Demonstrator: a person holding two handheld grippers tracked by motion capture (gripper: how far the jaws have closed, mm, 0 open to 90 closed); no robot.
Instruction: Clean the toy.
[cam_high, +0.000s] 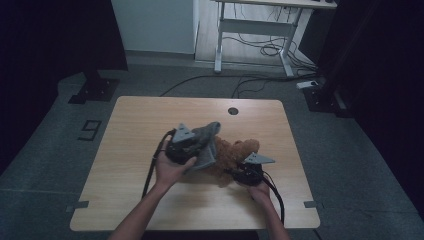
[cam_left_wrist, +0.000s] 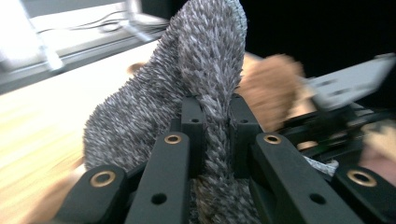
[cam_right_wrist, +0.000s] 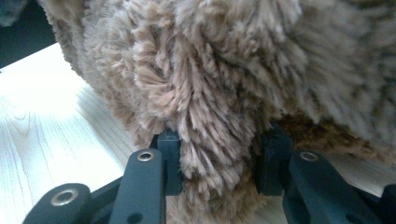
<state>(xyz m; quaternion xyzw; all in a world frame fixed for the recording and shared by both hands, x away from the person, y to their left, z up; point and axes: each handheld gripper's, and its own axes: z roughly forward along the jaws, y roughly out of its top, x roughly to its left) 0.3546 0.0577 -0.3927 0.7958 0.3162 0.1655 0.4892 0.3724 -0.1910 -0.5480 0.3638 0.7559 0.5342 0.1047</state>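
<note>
The left gripper (cam_left_wrist: 212, 121) is clenched on a fold of grey knitted cloth (cam_left_wrist: 196, 74); in the left gripper view the fabric is pinched narrow between the two black jaws and bulges up and over them. From the high view this gripper (cam_high: 187, 147) sits near the middle of the table, the grey cloth (cam_high: 204, 142) draped over its front and trailing down beside the person's left hand (cam_high: 170, 167).

The right gripper (cam_right_wrist: 217, 161) grasps a tuft of brown plush fur belonging to a teddy bear (cam_right_wrist: 224, 70); its jaws stand apart with the pile squeezed between them. In the high view the right gripper (cam_high: 245, 172) is at the near right side of the bear (cam_high: 235, 152), which lies on the wooden table (cam_high: 135, 125) just beside the cloth, touching it.

Counted: one bear, one grey cloth, two grippers, two hands.

The cloth stands between the left gripper's camera and most of the bear, so there the bear (cam_left_wrist: 271, 88) is a blurred brown patch behind it. The high view adds a round grommet hole (cam_high: 233, 111) in the tabletop, a white desk frame (cam_high: 260, 35) beyond, and cables (cam_high: 270, 50) on the floor. The right gripper view gives the fur's strands and the pale wood grain (cam_right_wrist: 42, 130) close up.
</note>
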